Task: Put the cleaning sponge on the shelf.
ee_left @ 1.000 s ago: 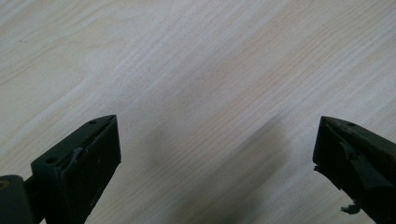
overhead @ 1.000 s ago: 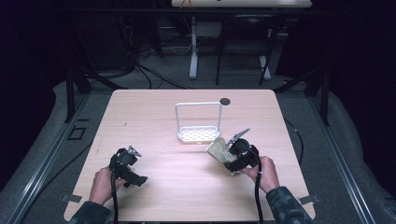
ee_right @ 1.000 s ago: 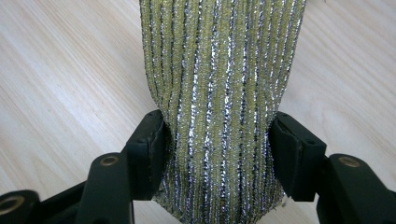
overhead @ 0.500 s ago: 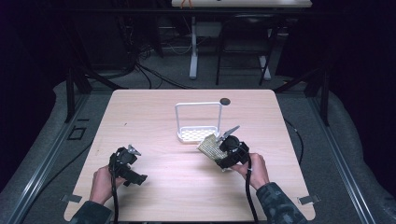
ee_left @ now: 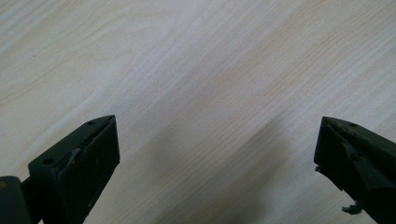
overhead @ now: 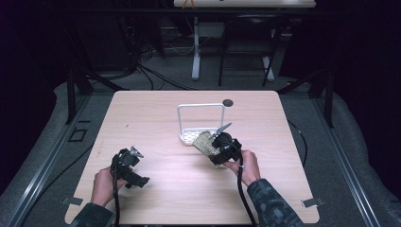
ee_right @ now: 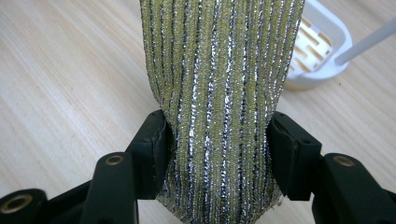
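Right gripper (ee_right: 217,135) clamping sponge (ee_right: 219,84), beside white rack (ee_right: 322,51)

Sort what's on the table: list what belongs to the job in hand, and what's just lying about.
In the job:
right gripper, shut on the scouring sponge
white sponge rack

Lying about:
left gripper, open over bare table
small dark disc

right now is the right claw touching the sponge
Touching. In the right gripper view both jaws of the right claw press into the sides of the yellow and silver sponge, pinching it narrower where they grip.
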`<state>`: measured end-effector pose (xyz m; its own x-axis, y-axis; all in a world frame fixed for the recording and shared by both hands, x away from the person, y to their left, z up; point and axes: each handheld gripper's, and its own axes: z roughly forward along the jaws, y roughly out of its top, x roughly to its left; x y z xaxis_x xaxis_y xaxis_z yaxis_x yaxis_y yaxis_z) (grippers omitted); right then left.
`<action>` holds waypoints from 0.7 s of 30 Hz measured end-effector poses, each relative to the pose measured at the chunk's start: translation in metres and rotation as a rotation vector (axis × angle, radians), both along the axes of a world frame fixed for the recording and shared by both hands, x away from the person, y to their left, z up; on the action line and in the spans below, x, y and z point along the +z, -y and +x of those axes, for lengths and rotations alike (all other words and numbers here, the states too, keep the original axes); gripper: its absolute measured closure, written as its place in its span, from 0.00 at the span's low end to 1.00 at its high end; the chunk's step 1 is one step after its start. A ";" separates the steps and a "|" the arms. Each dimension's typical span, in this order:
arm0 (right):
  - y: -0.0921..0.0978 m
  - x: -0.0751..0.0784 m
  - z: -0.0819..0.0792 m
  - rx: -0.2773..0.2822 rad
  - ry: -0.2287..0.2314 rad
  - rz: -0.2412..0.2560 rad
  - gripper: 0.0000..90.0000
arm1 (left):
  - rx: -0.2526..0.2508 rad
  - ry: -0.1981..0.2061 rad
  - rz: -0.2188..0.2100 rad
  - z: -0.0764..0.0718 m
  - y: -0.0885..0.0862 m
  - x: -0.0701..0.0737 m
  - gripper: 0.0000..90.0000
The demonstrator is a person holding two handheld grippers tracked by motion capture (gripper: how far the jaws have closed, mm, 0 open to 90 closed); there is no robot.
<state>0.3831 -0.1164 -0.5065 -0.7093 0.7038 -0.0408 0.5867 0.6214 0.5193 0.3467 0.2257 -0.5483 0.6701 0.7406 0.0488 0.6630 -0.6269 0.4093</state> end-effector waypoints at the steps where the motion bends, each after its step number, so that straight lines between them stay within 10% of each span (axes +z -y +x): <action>1: -0.002 0.000 0.002 -0.006 -0.005 0.004 0.49 | -0.002 -0.002 0.001 0.000 0.000 0.000 0.00; 21: -0.035 -0.004 0.034 -0.054 0.082 -0.084 0.49 | -0.007 -0.008 -0.007 0.000 -0.001 0.000 0.00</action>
<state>0.4175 -0.0819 -0.5102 -0.6622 0.7326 -0.1574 0.5781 0.6331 0.5147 0.3467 0.2269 -0.5484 0.6759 0.7360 0.0380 0.6616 -0.6287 0.4087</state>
